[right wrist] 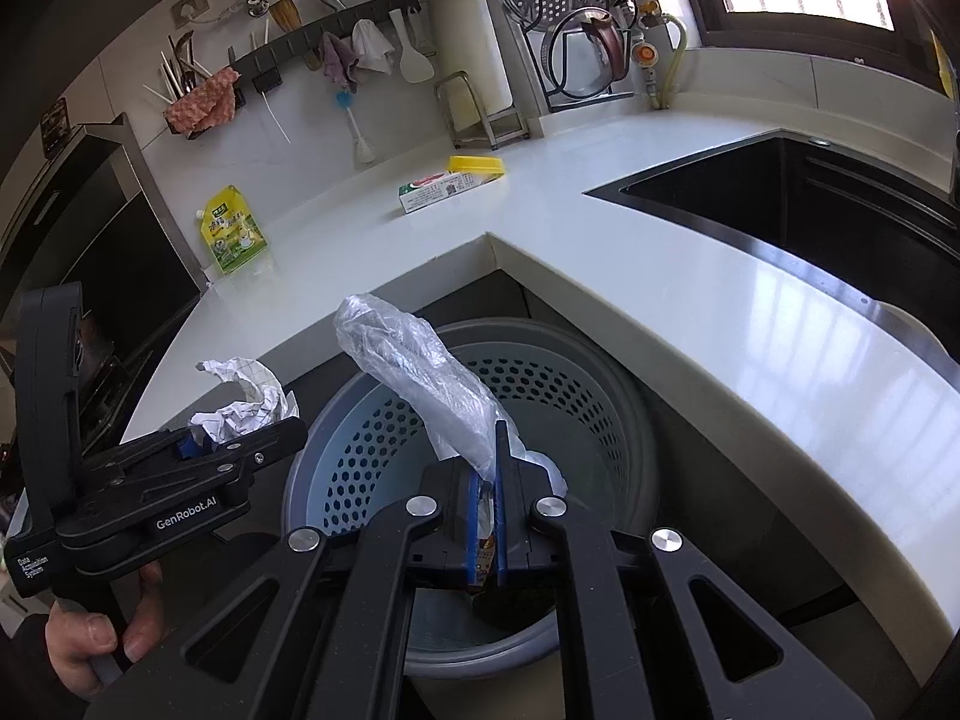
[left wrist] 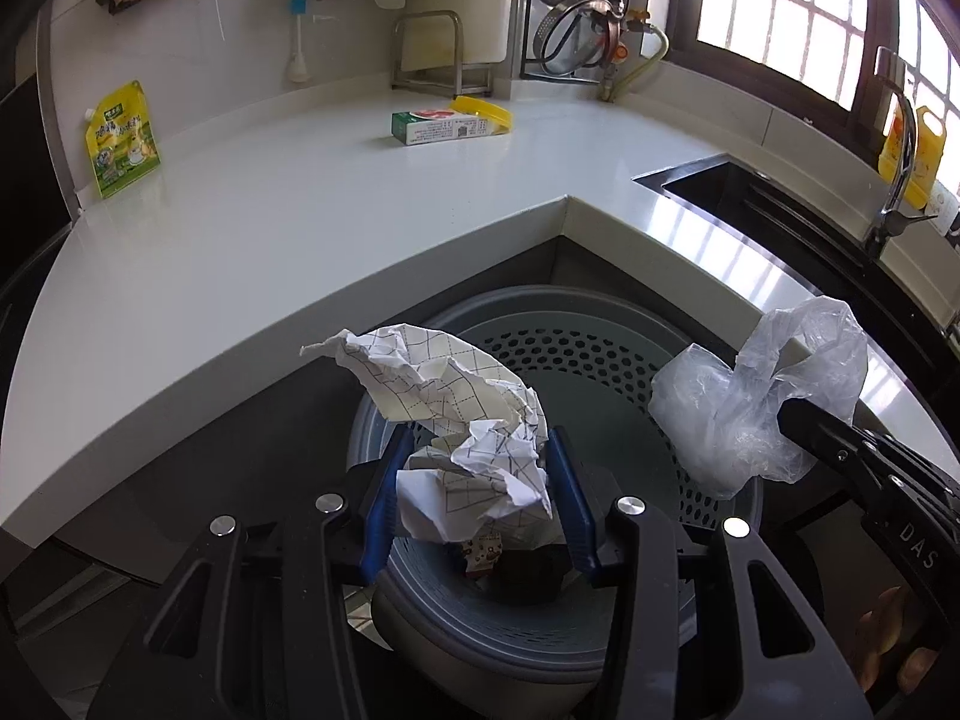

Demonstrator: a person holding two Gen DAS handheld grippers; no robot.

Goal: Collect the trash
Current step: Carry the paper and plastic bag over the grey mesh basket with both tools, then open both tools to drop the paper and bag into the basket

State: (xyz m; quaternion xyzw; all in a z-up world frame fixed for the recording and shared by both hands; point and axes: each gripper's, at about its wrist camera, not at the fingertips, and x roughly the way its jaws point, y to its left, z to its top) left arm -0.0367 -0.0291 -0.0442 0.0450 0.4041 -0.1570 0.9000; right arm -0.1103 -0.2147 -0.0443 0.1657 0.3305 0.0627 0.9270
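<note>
Both grippers hang over the bin (left wrist: 606,360), which sits on the floor under the counter's (left wrist: 300,228) inner corner, prob. so each load drops straight in. Left gripper (left wrist: 474,492) clamps crumpled paper (left wrist: 456,396); right gripper (right wrist: 489,510), jaws closed, pinches a plastic bag (right wrist: 420,378). Readable: "GenRobot.AI", "DAS". Carton (left wrist: 444,125) and pouch (left wrist: 122,138) sit near the counter's back edge, print too small to read.

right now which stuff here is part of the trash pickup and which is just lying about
Job:
crumpled paper, in left gripper
plastic bag, in right gripper
perforated bin

Lying about:
green carton
yellow lid
yellow pouch
dish rack
</note>
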